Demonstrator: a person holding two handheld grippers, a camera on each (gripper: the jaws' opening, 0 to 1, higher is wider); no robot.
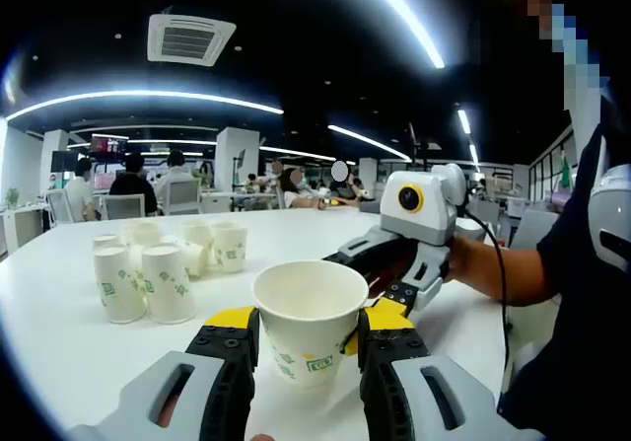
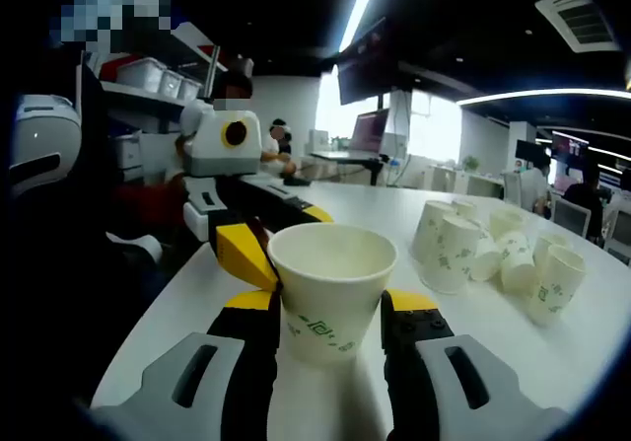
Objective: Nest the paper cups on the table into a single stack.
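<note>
Both grippers, left gripper (image 1: 304,334) and right gripper (image 2: 330,323), meet level over the white table (image 1: 59,293), clamping apparently one upright green-printed white paper cup (image 1: 308,323), mouth up.

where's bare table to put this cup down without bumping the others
Bare white round table lies between the held white paper cup with green print and the cluster of loose paper cups, also behind it. It is crowded around that cluster and where the right gripper meets the left gripper.
</note>
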